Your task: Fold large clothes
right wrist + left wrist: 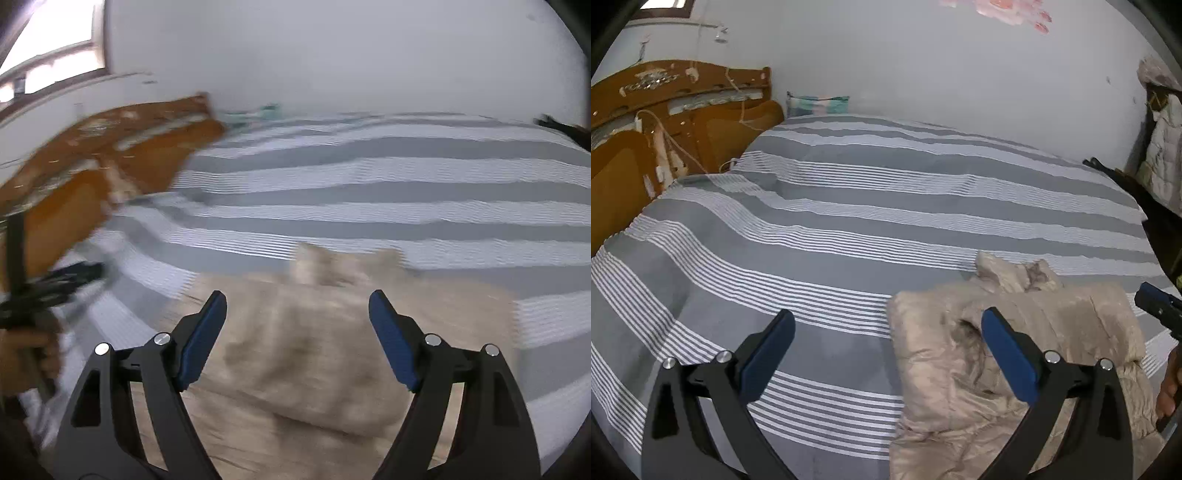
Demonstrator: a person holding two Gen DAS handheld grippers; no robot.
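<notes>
Two black two-finger grippers with blue pads, both held above a wide bed under a grey and white striped bedspread [831,236]. Left gripper [888,328] spread wide apart, nothing between the pads, left pad [768,350] over bare striped cloth, right pad [1008,358] over the garment. Right gripper [297,310] likewise spread wide, gripping nothing, both pads above the same garment in a badly motion-blurred right wrist view. Beige quilted puffy coat [960,369] lying in a rumpled, partly folded heap near the bed's near edge, toward the right side in the left wrist view, with dark fur trim showing in the folds and a raised lump of collar or hood [1015,273] at its far end. Same coat [295,362] filling the lower middle of the right wrist view, detail lost to blur. Tip of the right gripper [1156,302] visible at the right rim of the left wrist view, just beside the coat's right edge, with a bare hand [1169,387] below it. Left gripper [51,288] at the left rim of the right wrist view, a hand [26,354] under it. Orange-brown carved wooden headboard [676,118] at the bed's far left corner, with white cords hanging over it. Pastel checked pillow [818,104] against the pale wall [923,66] at the bed's far edge. Pink flower decal [1004,9] high on that wall. Pale padded clothing [1161,147] hanging off the bed's right side
</notes>
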